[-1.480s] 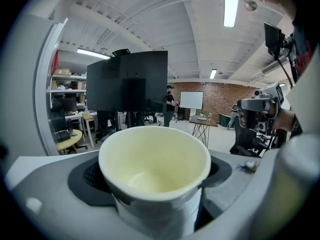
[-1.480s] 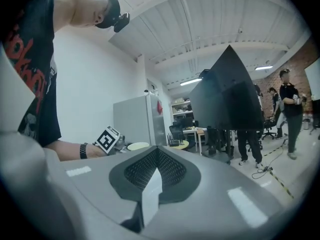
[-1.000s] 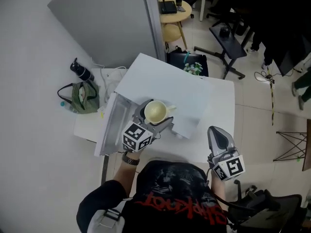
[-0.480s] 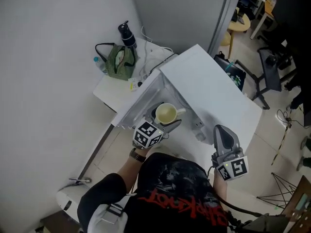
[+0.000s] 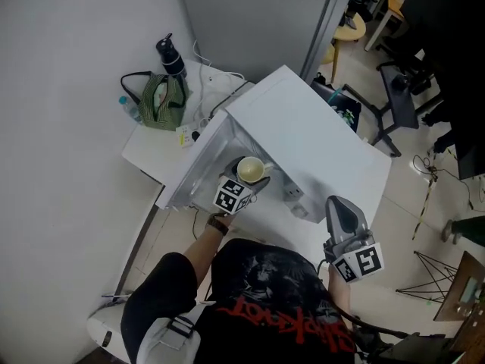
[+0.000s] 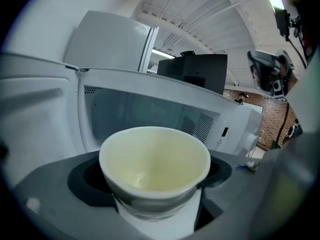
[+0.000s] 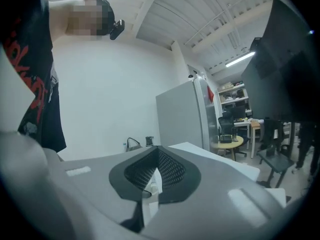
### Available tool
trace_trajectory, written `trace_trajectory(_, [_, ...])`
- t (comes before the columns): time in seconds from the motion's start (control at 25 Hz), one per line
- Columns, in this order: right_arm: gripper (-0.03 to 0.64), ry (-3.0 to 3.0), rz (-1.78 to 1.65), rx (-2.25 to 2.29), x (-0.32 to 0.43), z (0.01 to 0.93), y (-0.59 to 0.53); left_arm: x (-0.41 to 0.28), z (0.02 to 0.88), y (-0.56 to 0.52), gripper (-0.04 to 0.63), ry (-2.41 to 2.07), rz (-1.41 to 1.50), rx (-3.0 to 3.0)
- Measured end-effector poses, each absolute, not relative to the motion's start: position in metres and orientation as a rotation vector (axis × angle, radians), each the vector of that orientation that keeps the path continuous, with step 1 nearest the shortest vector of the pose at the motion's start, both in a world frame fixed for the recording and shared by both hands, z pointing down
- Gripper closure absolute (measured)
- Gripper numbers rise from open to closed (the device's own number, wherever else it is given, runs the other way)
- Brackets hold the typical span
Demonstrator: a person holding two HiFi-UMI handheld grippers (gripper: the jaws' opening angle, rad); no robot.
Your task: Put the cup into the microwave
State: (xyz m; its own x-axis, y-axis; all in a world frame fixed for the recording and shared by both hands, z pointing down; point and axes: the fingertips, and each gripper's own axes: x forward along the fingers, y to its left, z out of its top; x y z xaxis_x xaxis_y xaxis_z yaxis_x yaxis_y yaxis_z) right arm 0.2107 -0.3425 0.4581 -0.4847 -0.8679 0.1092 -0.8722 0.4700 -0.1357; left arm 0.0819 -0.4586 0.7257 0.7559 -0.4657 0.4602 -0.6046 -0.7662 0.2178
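A cream cup (image 5: 251,170) sits between the jaws of my left gripper (image 5: 241,185), which is shut on it. In the head view it is at the front opening of the white microwave (image 5: 303,135), whose door (image 5: 189,174) hangs open to the left. The left gripper view shows the cup (image 6: 155,164) upright and empty in the left gripper (image 6: 155,194), with the microwave cavity (image 6: 145,111) just ahead and the control panel (image 6: 235,134) on the right. My right gripper (image 5: 342,220) is held off to the microwave's right, shut and empty; the right gripper (image 7: 152,184) points past the microwave into the room.
A green bag (image 5: 159,97) and a dark bottle (image 5: 170,54) stand on the white table (image 5: 148,146) left of the microwave, with cables beside them. A grey partition (image 5: 258,14) rises behind. An office chair (image 5: 398,97) and a round stool (image 5: 352,29) stand at the upper right.
The left gripper has carried the cup forward, closer to the microwave's open front. The head view has swung, so the scene sits differently. The right gripper stays shut at the lower right.
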Motion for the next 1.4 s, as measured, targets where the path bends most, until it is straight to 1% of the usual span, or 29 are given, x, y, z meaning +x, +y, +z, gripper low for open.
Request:
trace_trajectory(0.4, [0.615,-2.481,0.428,1.902,0.26,0.479,-0.316,0.143,0.769,-0.51,0.129,-0.645,0.653,2.667])
trace_trajectory(0.6, [0.615,-2.37,0.468,2.037,0.273,0.49,-0.3,0.166,0.773,-0.526,0.13,-0.599,0.623,2.713])
trace_trajectory(1.04, [0.615,-2.276,0.491,2.118,0.253,0.498,-0.291,0.182,0.783,-0.551,0.13,-0.62,0.583,2.803])
trace_trajectory(1.24, [0.615,-2.24,0.499,2.148,0.243,0.501,-0.286,0.182,0.786,-0.546,0.129,-0.563,0.58,2.814])
trace_trajectory(1.4, [0.615,-2.23,0.507,2.15,0.231,0.502,-0.285,0.17,0.769,-0.532,0.129,-0.478,0.474,2.807])
